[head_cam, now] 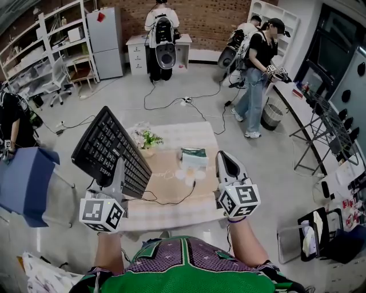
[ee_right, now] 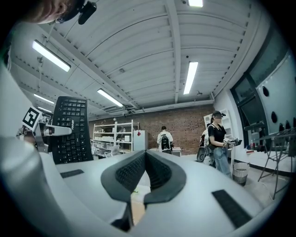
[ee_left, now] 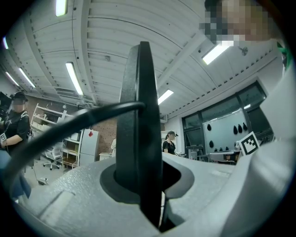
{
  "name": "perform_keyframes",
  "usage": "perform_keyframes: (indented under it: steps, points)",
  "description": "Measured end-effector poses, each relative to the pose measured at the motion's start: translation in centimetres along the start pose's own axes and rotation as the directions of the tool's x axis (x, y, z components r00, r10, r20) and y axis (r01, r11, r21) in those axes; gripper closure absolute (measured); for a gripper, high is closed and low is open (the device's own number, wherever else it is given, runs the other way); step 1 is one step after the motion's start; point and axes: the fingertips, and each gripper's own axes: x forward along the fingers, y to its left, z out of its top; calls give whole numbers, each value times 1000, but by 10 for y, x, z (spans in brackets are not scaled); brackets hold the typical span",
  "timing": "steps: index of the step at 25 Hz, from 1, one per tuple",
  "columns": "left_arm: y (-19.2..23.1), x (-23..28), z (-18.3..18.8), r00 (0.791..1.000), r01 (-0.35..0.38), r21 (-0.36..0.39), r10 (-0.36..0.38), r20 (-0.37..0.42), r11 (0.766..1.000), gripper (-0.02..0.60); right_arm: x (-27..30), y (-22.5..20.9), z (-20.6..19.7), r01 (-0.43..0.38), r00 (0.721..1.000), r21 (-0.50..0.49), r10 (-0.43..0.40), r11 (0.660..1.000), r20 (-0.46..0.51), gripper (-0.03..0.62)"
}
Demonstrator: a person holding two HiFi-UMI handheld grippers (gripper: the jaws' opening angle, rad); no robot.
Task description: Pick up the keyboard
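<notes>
You're clamping the keyboard (head_cam: 108,150) in your left gripper (head_cam: 119,173); right gripper (head_cam: 226,159), at 3 o'clock, is resting clenched, empty; pot (head_cam: 147,152) is holding flowers (head_cam: 146,138).

This looks like a big work lab. At 12 o'clock a brick wall (head_cam: 211,17) stands behind a white desk (head_cam: 137,54) and a fridge (head_cam: 106,43). Open shelves (head_cam: 40,46) fill the side at 10 o'clock. Black cables (head_cam: 171,103) snake over the grey floor (head_cam: 114,97). People with backpacks (head_cam: 162,34) stand at 12 and 1 o'clock. Long lights (ee_right: 191,76) run across the ceiling, and tall dark windows (head_cam: 320,51) sit at 2 o'clock.
</notes>
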Motion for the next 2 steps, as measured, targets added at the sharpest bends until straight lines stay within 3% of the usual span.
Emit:
perform_keyframes:
  steps: [2]
  points:
    - [2,1,2,1000,0,-1,0,1,1000,497,2,2,1,-1,1000,-3,1,1000,-2,591]
